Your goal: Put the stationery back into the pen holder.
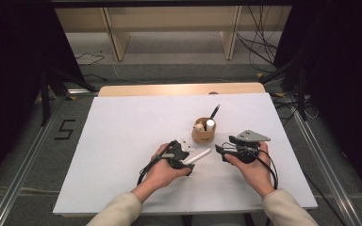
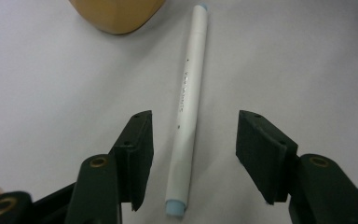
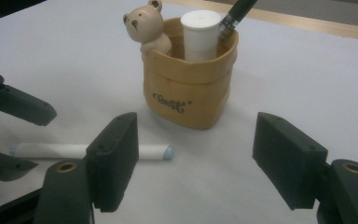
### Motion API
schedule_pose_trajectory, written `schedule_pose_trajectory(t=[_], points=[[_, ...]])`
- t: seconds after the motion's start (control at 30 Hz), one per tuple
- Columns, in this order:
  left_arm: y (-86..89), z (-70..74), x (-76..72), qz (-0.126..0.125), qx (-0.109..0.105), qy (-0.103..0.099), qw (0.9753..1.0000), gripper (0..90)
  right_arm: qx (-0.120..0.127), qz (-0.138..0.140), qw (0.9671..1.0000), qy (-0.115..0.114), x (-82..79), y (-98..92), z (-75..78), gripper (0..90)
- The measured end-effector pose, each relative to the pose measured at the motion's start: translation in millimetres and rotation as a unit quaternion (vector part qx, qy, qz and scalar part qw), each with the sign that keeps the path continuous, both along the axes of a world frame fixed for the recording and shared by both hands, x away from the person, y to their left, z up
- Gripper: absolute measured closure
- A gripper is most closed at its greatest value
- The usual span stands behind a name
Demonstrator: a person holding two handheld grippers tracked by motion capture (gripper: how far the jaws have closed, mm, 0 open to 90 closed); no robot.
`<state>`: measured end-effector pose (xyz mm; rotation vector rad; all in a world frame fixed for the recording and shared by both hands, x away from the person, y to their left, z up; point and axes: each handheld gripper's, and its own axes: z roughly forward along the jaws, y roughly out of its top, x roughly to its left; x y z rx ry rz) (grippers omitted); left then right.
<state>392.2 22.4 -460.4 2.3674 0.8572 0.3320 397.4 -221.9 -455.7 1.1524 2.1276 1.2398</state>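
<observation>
Straddling the white pen [image 2: 186, 112] with jaws spread, the left gripper [image 2: 193, 154] has not closed yet.

The pen lies flat on the table [image 1: 122, 141], its long axis running away between the jaws toward the holder [image 3: 191, 88]; the right gripper [image 3: 196, 158], also spread, waits farther off.

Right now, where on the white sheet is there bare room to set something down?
The whole left half and the far strip behind the pen holder lie bare. It is crowded near-centre: white pen, left gripper, right gripper.
</observation>
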Motion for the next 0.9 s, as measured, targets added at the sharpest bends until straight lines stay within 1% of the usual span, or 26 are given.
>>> schedule_pose_trajectory(t=[0.07, 0.13, 0.27, 0.33, 0.37, 0.47, 0.5, 0.57, 0.6, 0.63, 0.9], points=[[-2.4, -0.2, 4.7, -0.001, 0.000, 0.007, 1.0000, 47.3, 0.001, -0.001, 1.0000, 0.001, -0.1, -0.6, -0.2, 31.6], [-3.7, -0.9, 9.0, -0.004, 0.002, 0.019, 0.9998, 49.0, 0.001, -0.002, 1.0000, 0.001, 0.1, -1.4, -0.5, 31.6], [-6.0, -3.1, 15.8, -0.006, 0.008, 0.032, 0.9994, 51.3, 0.001, -0.003, 1.0000, 0.004, 0.4, -1.8, -1.3, 31.6], [-7.5, -4.1, 18.5, -0.003, 0.004, 0.037, 0.9993, 52.5, 0.001, -0.003, 1.0000, 0.005, 0.5, -1.9, -1.5, 31.6], [-7.8, -4.2, 20.0, -0.005, 0.007, 0.038, 0.9992, 52.9, 0.000, -0.003, 1.0000, 0.005, 0.6, -1.9, -1.5, 31.6], [-9.7, -5.7, 23.4, -0.007, 0.007, 0.049, 0.9988, 54.4, 0.000, -0.004, 1.0000, 0.006, 0.7, -2.0, -1.8, 31.6], [-10.2, -6.0, 24.4, -0.009, 0.012, 0.049, 0.9987, 54.7, 0.000, -0.005, 1.0000, 0.007, 0.8, -2.0, -1.8, 31.6], [-11.4, -6.8, 26.0, -0.012, 0.014, 0.054, 0.9983, 55.4, 0.000, -0.005, 1.0000, 0.008, 1.0, -2.1, -2.0, 31.6], [-12.3, -7.7, 26.6, -0.010, 0.011, 0.053, 0.9985, 55.8, 0.000, -0.005, 1.0000, 0.007, 1.0, -2.2, -2.1, 31.6], [-12.6, -7.9, 27.4, -0.012, 0.015, 0.054, 0.9984, 56.3, 0.000, -0.005, 1.0000, 0.008, 1.0, -2.2, -2.0, 31.6], [-15.5, -10.2, 30.9, -0.014, 0.016, 0.056, 0.9982, 59.2, 0.002, -0.006, 1.0000, 0.007, 1.5, -3.0, -2.1, 31.6]])
